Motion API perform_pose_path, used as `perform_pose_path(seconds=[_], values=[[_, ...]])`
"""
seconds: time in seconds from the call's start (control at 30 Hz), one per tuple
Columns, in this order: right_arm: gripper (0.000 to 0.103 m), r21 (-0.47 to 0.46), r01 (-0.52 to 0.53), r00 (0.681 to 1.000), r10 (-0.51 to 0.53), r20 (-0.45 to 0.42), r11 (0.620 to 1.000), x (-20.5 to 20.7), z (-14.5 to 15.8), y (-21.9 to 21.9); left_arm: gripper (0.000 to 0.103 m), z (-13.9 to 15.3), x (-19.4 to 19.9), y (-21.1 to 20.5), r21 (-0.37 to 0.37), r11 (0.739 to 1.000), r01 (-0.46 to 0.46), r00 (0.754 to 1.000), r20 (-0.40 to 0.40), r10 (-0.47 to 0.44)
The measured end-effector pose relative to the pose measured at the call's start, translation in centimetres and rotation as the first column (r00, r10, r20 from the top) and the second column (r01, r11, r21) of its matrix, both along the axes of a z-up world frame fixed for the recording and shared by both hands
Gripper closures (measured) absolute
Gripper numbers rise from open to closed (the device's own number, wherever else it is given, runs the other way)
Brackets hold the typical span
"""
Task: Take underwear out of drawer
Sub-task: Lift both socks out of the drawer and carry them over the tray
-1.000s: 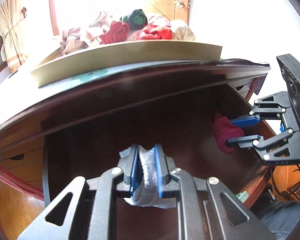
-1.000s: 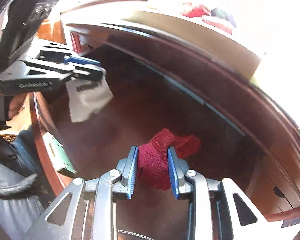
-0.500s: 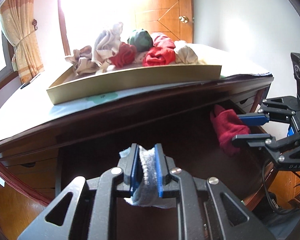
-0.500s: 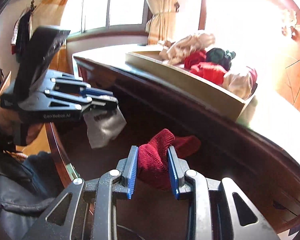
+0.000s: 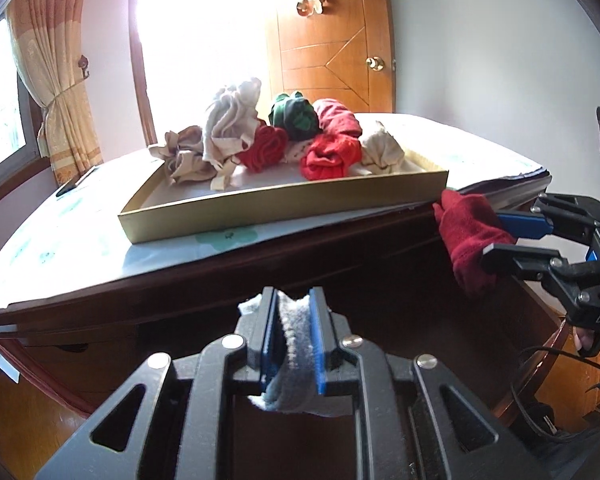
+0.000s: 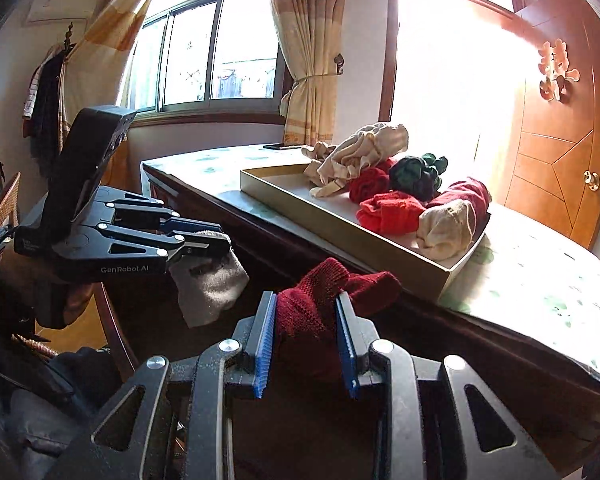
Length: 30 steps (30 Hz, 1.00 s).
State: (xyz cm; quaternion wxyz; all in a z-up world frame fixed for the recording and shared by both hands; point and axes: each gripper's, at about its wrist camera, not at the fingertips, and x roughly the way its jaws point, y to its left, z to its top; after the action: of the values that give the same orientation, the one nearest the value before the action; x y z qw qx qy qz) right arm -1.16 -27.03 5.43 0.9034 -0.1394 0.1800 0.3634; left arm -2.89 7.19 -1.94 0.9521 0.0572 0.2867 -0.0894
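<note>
A small grey-white fuzzy knitted garment (image 5: 296,354) is being pinched between the blue pads of the left tool (image 5: 292,344), whose jaws are pressed nearly together on the cloth; in the right wrist view the same garment (image 6: 210,286) is seen hanging loosely below that tool (image 6: 204,242), in the air in front of the dark wooden surface (image 6: 532,280). A dark red ribbed knitted garment (image 6: 320,308) is being gripped by the right tool (image 6: 306,344), its jaws being held narrowly apart by the bunched fabric between the blue pads. In the left wrist view this red garment (image 5: 470,236) is seen at the right, being held by the right tool (image 5: 512,236) at about the level of the surface's front edge, with the dark drawer cavity (image 5: 380,292) lying below and behind both tools. Both garments are being held clear of the drawer, with neither touching the surface.

On the pale patterned cover of the surface, a shallow tan cardboard tray (image 5: 284,208) is being occupied by a heap of crumpled underwear in beige, red and dark green (image 5: 284,140). A gloved hand (image 6: 28,276) is being seen behind the left tool's black body. A wooden door with a brass knob (image 5: 340,56) and cream curtains (image 6: 304,52) beside a bright window are being shown at the back.
</note>
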Motion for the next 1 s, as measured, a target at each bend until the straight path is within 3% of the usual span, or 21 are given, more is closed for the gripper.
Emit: perform_pose_path(seconds=[1.0], values=[[0.072, 0.072, -0.019, 0.997, 0.013, 0.072, 0.997, 4.8, 7.3, 3.2, 0.089, 8.7, 4.3, 2.6, 0.063, 0.996, -0.059, 0.986, 0.162, 0.048]])
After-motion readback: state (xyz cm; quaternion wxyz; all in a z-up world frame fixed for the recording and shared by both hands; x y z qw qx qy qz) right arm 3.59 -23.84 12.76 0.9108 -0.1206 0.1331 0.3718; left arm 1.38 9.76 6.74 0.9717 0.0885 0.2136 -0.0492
